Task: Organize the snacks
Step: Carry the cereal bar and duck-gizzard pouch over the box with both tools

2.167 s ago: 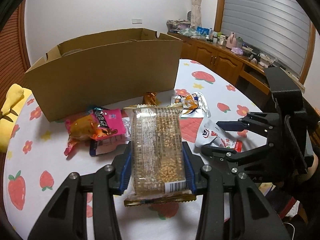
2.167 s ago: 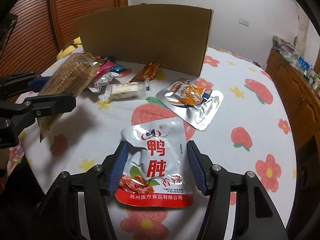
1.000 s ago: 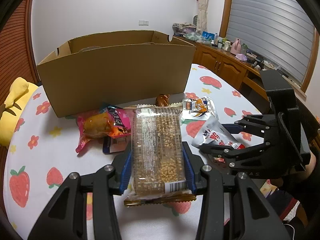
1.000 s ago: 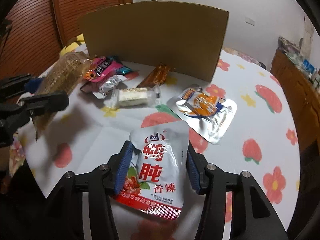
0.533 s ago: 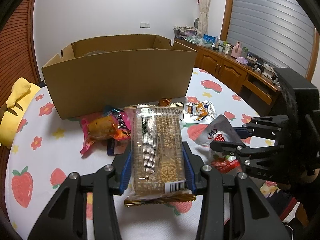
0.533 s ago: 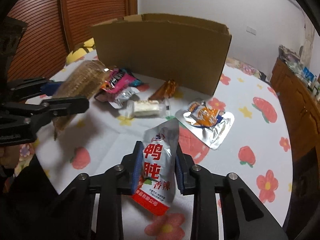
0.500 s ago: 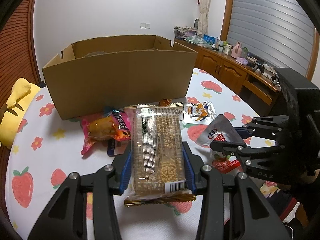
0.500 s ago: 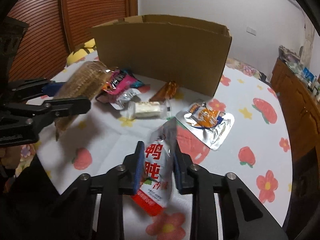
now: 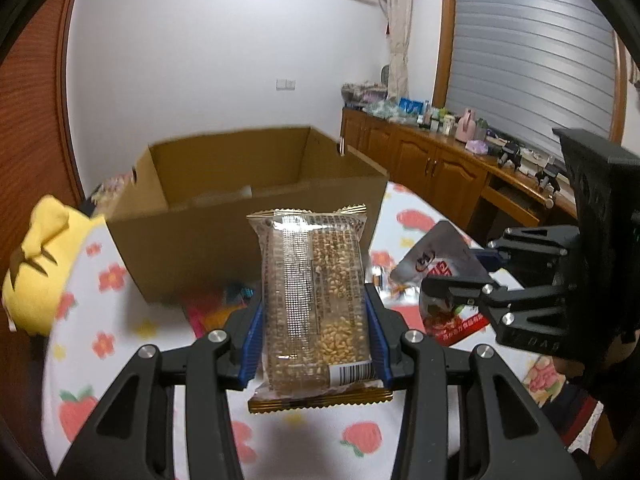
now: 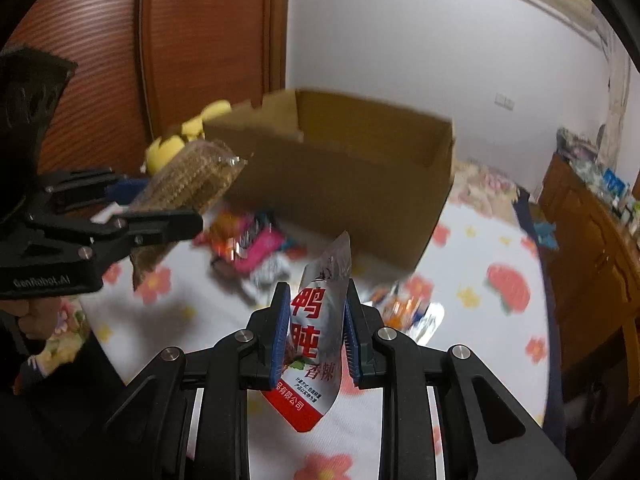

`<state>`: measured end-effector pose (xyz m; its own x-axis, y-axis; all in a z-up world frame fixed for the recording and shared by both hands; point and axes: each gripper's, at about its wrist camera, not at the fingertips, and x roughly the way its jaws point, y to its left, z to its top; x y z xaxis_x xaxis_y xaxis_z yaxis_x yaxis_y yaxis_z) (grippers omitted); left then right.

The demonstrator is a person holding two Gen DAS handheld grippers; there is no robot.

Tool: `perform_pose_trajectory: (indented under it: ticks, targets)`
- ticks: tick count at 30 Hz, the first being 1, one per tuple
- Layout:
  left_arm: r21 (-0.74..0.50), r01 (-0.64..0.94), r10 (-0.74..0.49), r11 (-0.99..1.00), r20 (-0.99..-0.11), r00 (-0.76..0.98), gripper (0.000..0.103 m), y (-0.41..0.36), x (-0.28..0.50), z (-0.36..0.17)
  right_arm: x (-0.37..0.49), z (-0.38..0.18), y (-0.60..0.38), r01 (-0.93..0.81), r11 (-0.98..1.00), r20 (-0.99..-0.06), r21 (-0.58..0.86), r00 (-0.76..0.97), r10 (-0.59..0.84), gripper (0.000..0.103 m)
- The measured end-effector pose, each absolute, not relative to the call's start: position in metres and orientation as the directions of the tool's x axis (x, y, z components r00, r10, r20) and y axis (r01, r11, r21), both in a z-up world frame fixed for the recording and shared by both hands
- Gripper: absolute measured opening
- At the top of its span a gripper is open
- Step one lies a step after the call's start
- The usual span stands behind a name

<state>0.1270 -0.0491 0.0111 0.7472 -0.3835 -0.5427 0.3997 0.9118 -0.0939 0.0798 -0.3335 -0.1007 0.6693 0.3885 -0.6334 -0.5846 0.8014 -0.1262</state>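
Cardboard box [image 9: 248, 236] now shows us its open interior; earlier only its wall. Both held clear of the table: left gripper [image 9: 314, 336] clamps the grain bar [image 9: 314, 300], right gripper [image 10: 316, 332] pinches the white pouch [image 10: 320, 332], folded narrower. Table snacks [image 10: 248, 248] blurred.

Black grippers [image 9: 314, 336], blue-lined jaws, silver screws

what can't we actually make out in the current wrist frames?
- Cardboard box contents: left wrist view, its front wall hides the floor.
- Loose snacks on the table: right wrist view, motion blur; labels unreadable.
- Pouch in the right gripper: its sides are pinched between the pads.
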Motion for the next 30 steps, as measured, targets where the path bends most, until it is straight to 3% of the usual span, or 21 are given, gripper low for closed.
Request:
perform_pose_trajectory:
  ticks: [13, 30]
  targets:
    - [-0.022, 0.361, -0.324, 0.932, -0.494, 0.807, 0.043, -0.027, 0.196, 0.069, 0.142, -0.023, -0.312, -0.604, 0.785, -0.524, -0.136, 0.717, 0.460, 0.023]
    - [-0.011, 0.294, -0.248, 0.956, -0.566, 0.786, 0.043, -0.004, 0.295, 0.039, 0.248, -0.052, -0.299, -0.597, 0.800, -0.597, -0.064, 0.665, 0.448, 0.023]
